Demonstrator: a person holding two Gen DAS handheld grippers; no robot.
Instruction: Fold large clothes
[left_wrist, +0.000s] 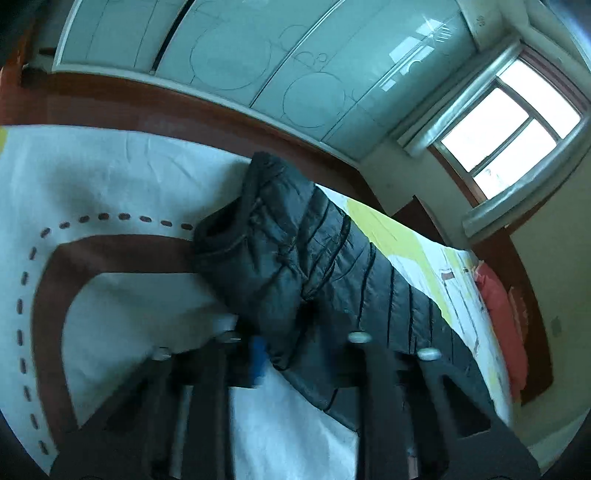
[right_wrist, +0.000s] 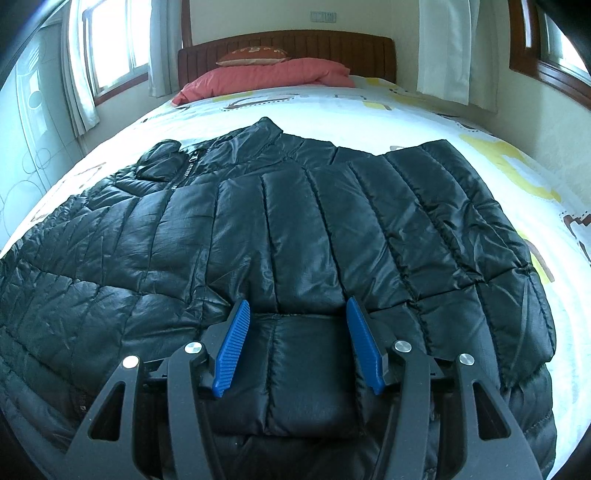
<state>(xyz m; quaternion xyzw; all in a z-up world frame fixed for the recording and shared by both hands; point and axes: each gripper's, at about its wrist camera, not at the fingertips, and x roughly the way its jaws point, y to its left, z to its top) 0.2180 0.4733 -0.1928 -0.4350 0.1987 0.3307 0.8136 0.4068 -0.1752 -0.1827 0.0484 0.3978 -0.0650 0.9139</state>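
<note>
A black quilted puffer jacket (right_wrist: 295, 229) lies spread on the bed (right_wrist: 406, 110), over a white sheet printed with yellow and brown shapes. Its shell is glossy and finely creased, stitched into puffy channels that run from hem to collar. In the right wrist view the standing collar points toward the wooden headboard (right_wrist: 288, 44) and the coral pillow (right_wrist: 266, 75), so the long axis runs up the bed; the zipper shows left of centre, and one side looks folded in over the body. The right gripper (right_wrist: 295, 343) hovers low at the hem end, its ribbed blue pads (right_wrist: 232, 350) partly spread with a padded fold lying between them, touching neither pad that I can see. In the left wrist view the jacket (left_wrist: 314, 258) appears as a long dark band running diagonally, a sleeve cuff opening at its upper left. The left gripper (left_wrist: 295, 354) is motion-blurred; its jaws have drawn narrow beside the jacket's edge, and whether they pinch fabric cannot be told.
</note>
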